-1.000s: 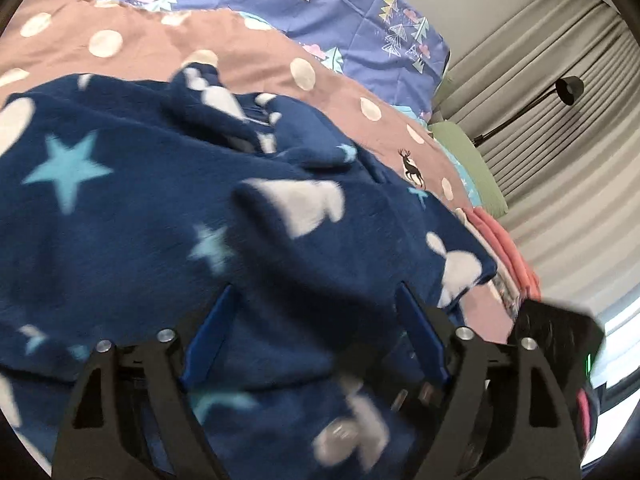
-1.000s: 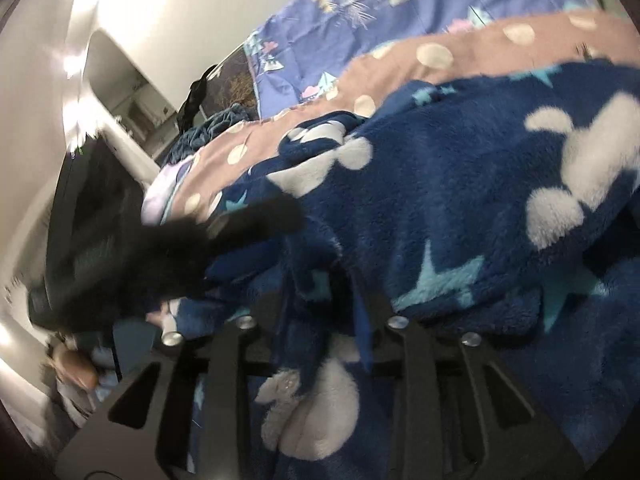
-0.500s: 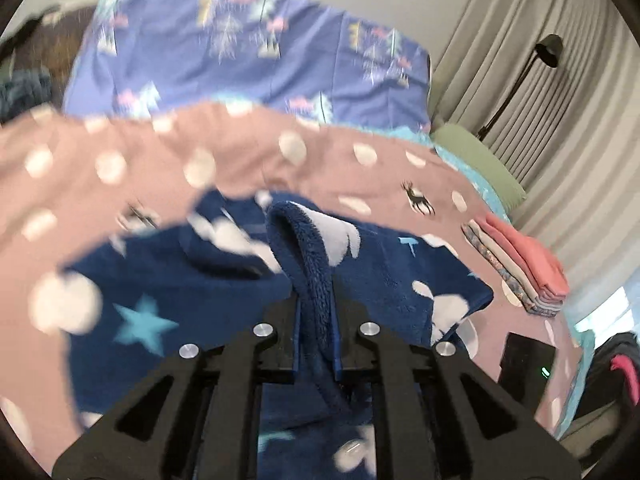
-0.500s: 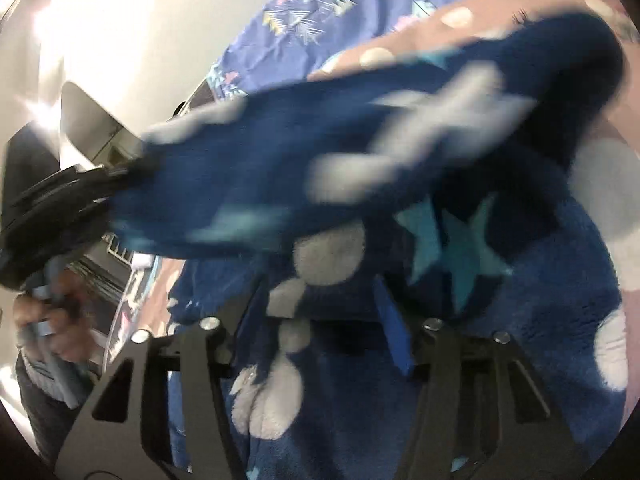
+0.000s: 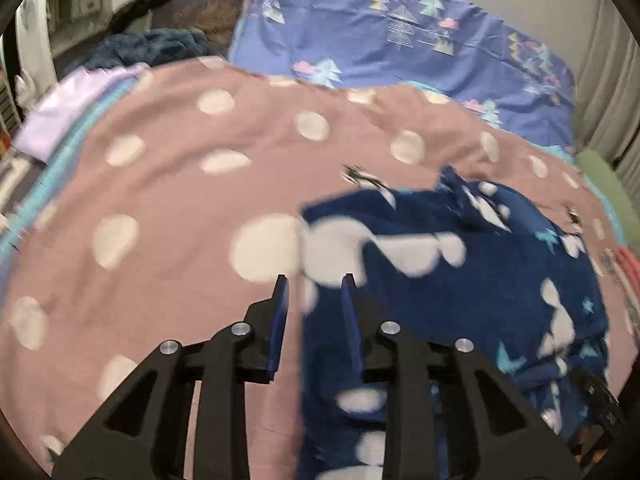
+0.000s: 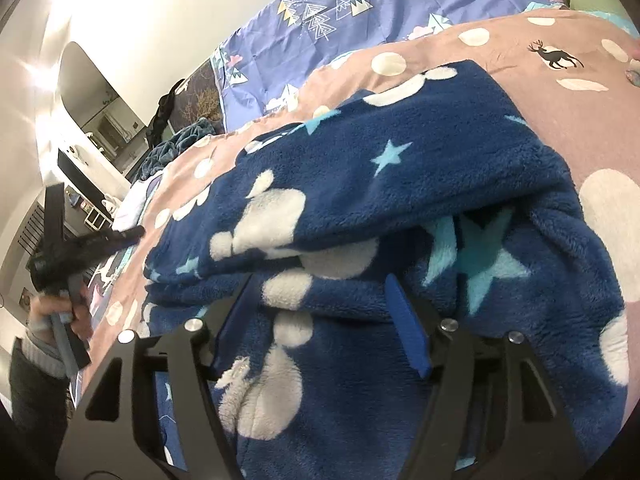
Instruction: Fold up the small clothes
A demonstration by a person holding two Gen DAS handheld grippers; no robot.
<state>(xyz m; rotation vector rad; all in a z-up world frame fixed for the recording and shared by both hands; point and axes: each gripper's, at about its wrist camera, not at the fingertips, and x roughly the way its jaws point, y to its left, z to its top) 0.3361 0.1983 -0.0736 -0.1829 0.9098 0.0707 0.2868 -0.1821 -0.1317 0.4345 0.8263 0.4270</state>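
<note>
A navy fleece garment (image 5: 460, 304) with white shapes and light blue stars lies folded over on the pink dotted blanket (image 5: 180, 208). My left gripper (image 5: 315, 284) hovers over the garment's left edge; its jaws are opening and nothing is pinched between them. From the right wrist view the same garment (image 6: 400, 168) shows a folded flap lying across its top. My right gripper (image 6: 320, 284) is low over the near layers with its jaws opening wide; fleece lies between the fingers, but the pads do not press on it. The left gripper (image 6: 84, 248), held by a hand, appears at the far left.
Beyond the blanket lies a blue tree-print sheet (image 5: 400, 32). A lilac cloth (image 5: 80, 96) and a dark teal throw (image 5: 152, 48) lie at the back left. Folded clothes (image 5: 628, 264) are stacked at the right edge, next to a green pillow (image 5: 600, 176).
The left gripper shut on a fold of the fleece, lifted it and carried it across, then let go and swung to the garment's left edge. The right jaws have widened.
</note>
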